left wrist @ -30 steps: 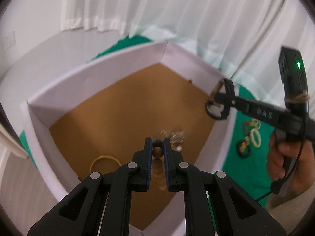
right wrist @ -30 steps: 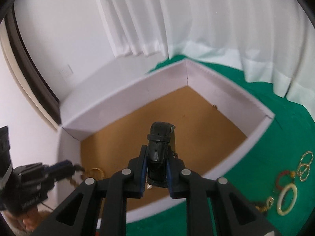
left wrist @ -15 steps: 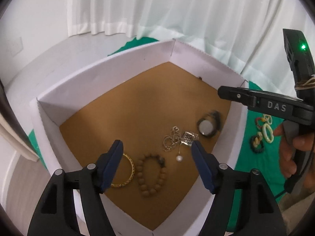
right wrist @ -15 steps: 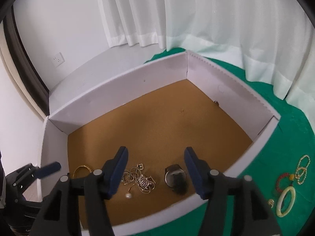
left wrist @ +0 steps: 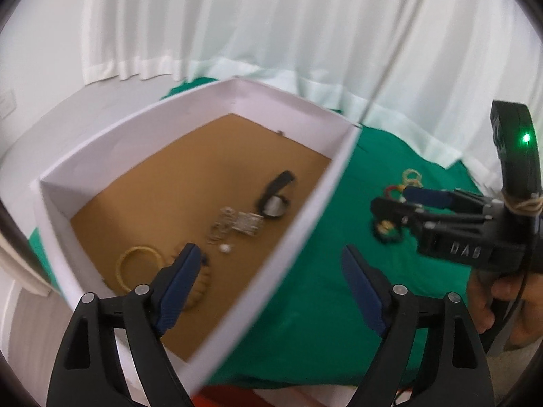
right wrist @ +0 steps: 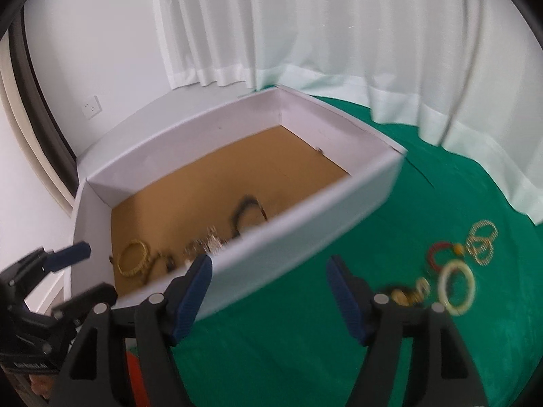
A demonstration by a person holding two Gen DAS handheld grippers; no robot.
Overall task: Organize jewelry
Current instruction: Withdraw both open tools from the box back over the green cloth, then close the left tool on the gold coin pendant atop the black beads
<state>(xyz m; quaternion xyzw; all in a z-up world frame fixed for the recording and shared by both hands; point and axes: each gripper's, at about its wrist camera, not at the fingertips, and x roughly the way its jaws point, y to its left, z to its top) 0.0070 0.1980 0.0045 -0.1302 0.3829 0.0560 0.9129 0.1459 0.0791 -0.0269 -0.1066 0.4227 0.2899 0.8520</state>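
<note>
- Left gripper: jaws have just been opening, nothing between them, tilted down over the box wall.
- Right gripper: likewise wide and empty, angled down over the cloth.
- Risk: a hasty sweep could clip that wall, jolting the watch and chain inside.
- Rings lie beyond; blur may spoil aim.

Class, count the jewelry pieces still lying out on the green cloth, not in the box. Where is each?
4, clustered right of the box: gold linked rings farthest back, red bead bracelet, pale bangle, gold-and-dark piece nearest; blur may hide more.
</note>
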